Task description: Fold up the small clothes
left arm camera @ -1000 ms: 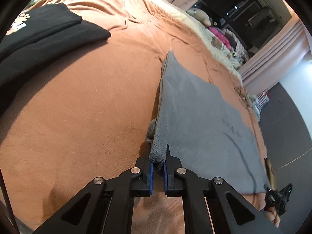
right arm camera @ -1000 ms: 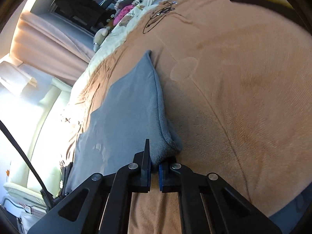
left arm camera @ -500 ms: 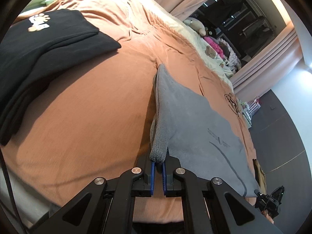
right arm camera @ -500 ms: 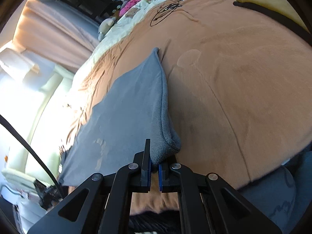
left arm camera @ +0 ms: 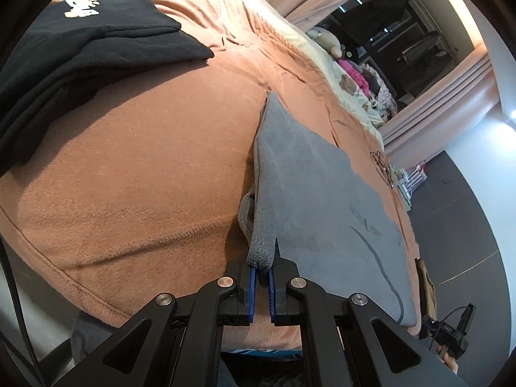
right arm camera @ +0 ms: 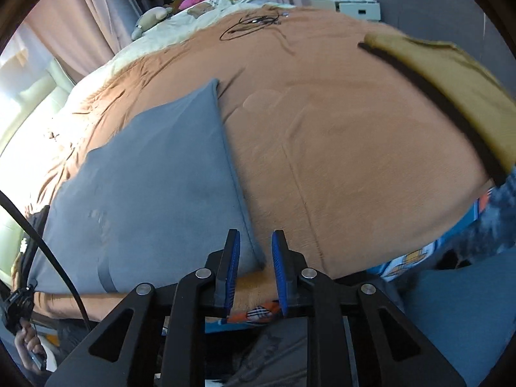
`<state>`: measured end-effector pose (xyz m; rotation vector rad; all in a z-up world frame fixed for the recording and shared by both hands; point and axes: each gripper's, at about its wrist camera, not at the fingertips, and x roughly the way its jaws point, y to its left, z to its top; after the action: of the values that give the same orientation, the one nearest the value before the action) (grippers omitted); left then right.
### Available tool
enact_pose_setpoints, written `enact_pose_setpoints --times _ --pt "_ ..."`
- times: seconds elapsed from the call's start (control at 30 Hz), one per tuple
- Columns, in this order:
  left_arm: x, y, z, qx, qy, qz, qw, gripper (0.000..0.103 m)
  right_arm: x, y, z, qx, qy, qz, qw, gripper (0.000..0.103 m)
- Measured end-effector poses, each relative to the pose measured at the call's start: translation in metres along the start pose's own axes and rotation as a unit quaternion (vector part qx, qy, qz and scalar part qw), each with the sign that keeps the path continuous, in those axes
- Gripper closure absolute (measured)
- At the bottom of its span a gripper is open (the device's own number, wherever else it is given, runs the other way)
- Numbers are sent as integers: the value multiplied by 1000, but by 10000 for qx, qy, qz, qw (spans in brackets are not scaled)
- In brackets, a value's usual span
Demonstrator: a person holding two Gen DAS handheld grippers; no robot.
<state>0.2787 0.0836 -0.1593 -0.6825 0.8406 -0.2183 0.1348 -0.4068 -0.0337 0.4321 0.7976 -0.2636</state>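
A grey garment point(left arm camera: 325, 200) lies folded flat on the orange bedspread point(left arm camera: 135, 167), near the bed's front edge. My left gripper point(left arm camera: 262, 267) is shut on the garment's near left corner, which bunches up between the blue pads point(left arm camera: 252, 287). In the right wrist view the same grey garment point(right arm camera: 154, 174) lies flat, its near right corner just ahead of my right gripper point(right arm camera: 256, 251), which is open and empty with the corner lying between the fingers.
A folded black garment point(left arm camera: 80, 51) with a paw print lies at the far left of the bed. A yellow and black folded garment point(right arm camera: 451, 77) lies at the right. A black cable point(right arm camera: 251, 22) and plush toys lie at the far end.
My right gripper has opened and let go of the garment's corner, which now lies flat. Both grippers have drawn back toward the bed's front edge. The left stays shut on its corner.
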Motion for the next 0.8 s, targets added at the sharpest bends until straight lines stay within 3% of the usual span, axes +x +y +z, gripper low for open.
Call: enact_pose_setpoints --times 0.17,0.23,0.47,0.8 --pt "3 4 -1 -65 -42 -122 9999 97 -12 59 -1 -641 -7 286 9975 85" --pt "2 6 -2 -71 -47 -160 9998 97 -6 89 0 -785 139 595 9950 85" --pt "4 12 -1 -265 37 -338 9991 97 26 183 -10 -1522 492 872 9833 86" --pt "8 16 -1 -309 112 -433 9985 97 77 250 -27 -2156 973 982 9667 86"
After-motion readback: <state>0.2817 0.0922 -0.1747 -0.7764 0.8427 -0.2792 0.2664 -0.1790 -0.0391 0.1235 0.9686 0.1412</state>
